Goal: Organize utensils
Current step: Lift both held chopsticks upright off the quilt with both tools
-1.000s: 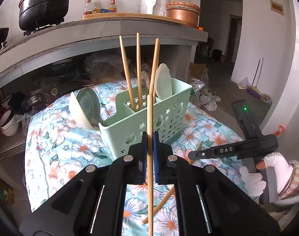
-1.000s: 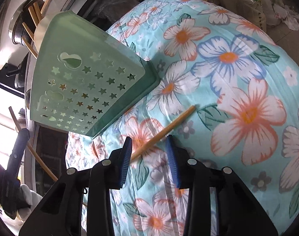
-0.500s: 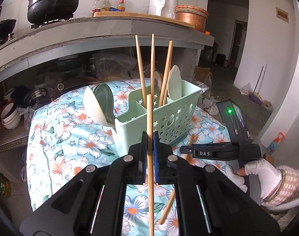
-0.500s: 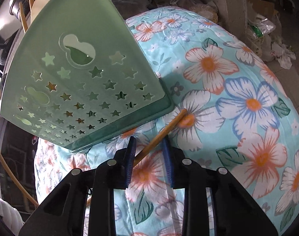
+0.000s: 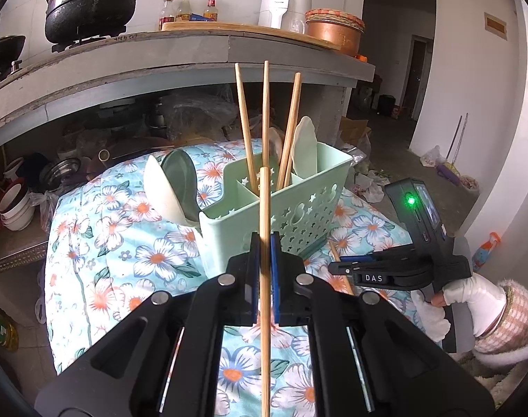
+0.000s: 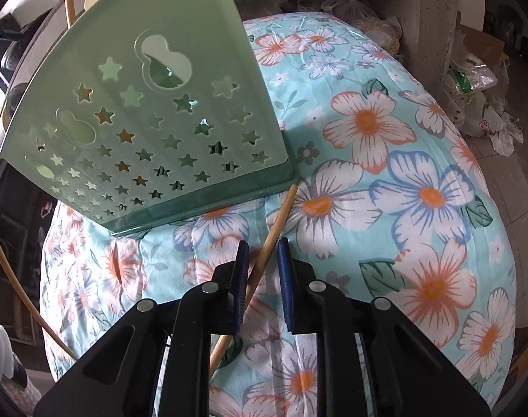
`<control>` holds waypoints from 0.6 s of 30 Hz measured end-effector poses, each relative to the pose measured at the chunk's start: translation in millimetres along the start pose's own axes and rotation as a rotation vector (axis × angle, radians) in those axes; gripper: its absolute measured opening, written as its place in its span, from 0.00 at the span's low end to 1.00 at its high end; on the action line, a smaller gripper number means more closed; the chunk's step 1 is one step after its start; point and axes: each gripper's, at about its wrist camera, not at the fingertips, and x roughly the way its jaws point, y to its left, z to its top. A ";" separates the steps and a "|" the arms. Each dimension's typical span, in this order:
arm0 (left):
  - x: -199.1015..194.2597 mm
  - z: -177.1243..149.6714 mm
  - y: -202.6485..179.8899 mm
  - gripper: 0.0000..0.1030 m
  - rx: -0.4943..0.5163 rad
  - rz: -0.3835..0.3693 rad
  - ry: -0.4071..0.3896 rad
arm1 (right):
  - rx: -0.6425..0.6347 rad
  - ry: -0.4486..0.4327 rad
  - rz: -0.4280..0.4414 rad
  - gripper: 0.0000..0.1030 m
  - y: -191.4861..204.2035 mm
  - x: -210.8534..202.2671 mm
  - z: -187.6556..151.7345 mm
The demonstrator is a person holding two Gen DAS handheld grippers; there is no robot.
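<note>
At lower centre of the right wrist view, the right gripper is closing around a loose chopstick, its lower end hidden; the left gripper clamps an upright, pale chopstick.

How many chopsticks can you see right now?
5. Three stand in the basket. One is clamped in the left gripper. One lies on the cloth between the right gripper's closing jaws. Others may be hidden.

Loose chopstick lower end hidden behind right hand-held gripper; bottle labels unreadable.
</note>
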 end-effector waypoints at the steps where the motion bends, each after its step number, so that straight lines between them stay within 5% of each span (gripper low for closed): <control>1: -0.4 0.1 -0.6 0.05 0.003 -0.001 -0.001 | 0.003 0.001 0.005 0.17 -0.3 3.3 0.3; 18: -5.3 7.5 -6.3 0.05 0.006 -0.010 -0.021 | 0.075 -0.065 0.119 0.07 -19.8 -22.5 3.8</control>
